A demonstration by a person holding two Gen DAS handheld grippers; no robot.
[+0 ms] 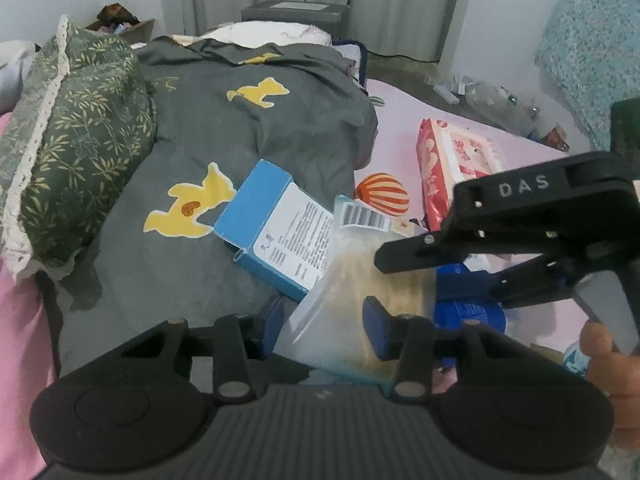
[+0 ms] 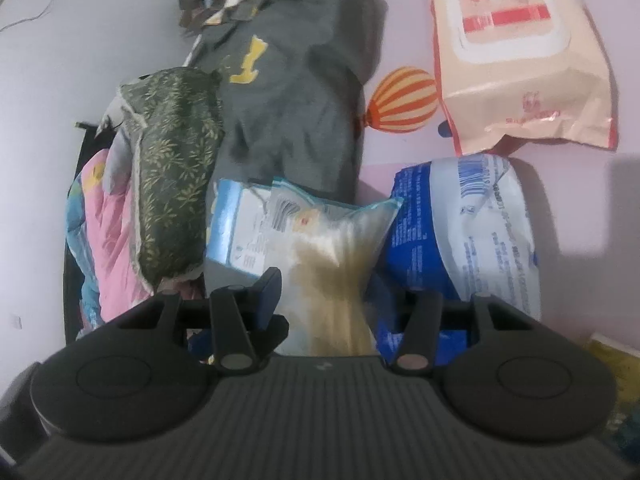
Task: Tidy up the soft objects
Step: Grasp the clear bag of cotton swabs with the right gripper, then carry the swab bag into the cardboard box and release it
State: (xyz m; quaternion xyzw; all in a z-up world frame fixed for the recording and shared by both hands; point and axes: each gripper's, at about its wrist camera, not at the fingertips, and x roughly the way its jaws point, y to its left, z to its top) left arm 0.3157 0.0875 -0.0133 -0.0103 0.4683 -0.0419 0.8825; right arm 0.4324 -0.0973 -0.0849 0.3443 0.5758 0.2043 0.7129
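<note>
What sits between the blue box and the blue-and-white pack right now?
The clear bag of pale fibres lies between the blue box and blue-and-white pack, overlapping the box; the right wrist view shows it best.

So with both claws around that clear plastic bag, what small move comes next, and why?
Probably close the left claw fully on the clear plastic bag of pale fibres. The bag sits between its blue pads, leaning on the blue cardboard box, and the right claw straddles it too; contact is unclear.

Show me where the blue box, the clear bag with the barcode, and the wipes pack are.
blue box (image 1: 276, 224), left wrist view, its white printed face.
clear bag (image 2: 332, 248), right wrist view, its pale middle.
wipes pack (image 2: 516, 52), right wrist view, its front panel.
</note>
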